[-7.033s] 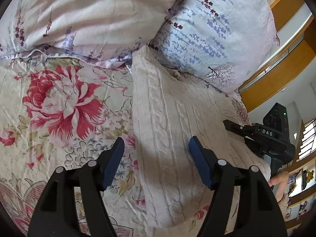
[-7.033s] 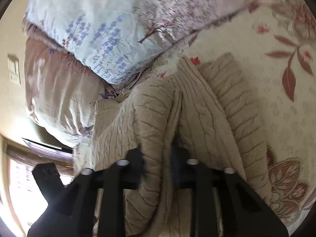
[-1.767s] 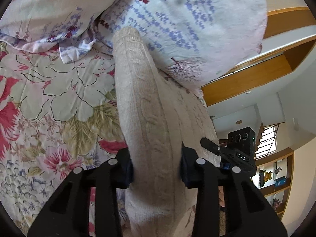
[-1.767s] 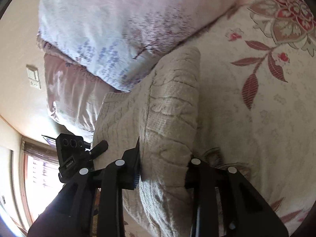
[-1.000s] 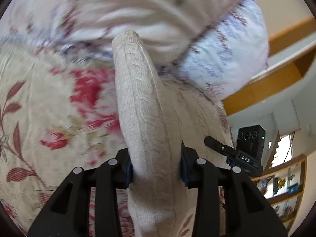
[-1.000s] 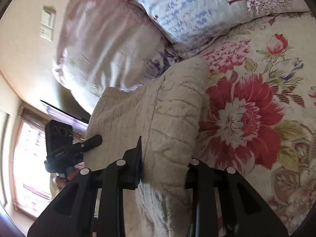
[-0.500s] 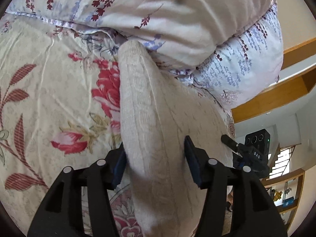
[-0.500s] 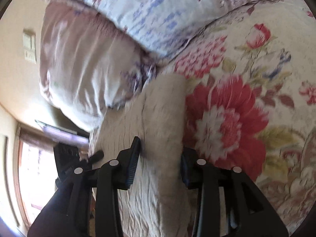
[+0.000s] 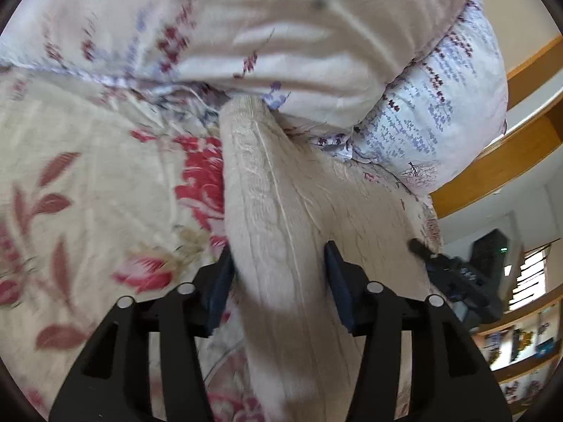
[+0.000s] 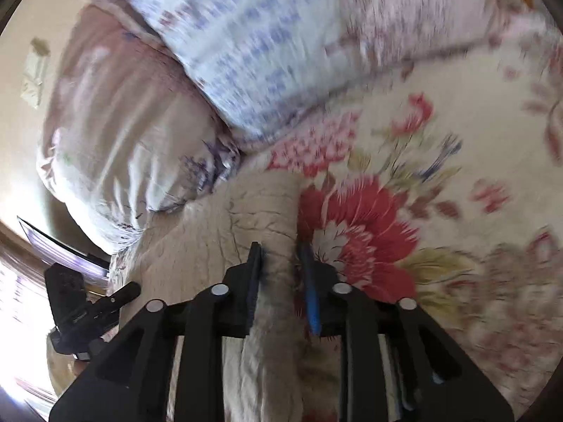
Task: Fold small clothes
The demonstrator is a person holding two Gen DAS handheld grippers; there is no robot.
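Your left hand-held gripper [image 9: 278, 281] straddles one folded edge of the cream cable-knit sweater [image 9: 274, 204], pads slack, while your right hand-held gripper [image 10: 279, 281], just narrowing, pinches the other; the fold runs straight ahead across the floral bed [image 9: 88, 183] toward the pillows [image 9: 281, 35].

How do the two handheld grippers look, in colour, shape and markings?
The left gripper and the right gripper are alike: a matte black plastic frame with long cut-out slots and round silver rivets. Each carries two flat fingers with dark blue pads. From the other wrist, each shows as a black boxy body; any marking there is too blurred to read. No cables or sleeves show.
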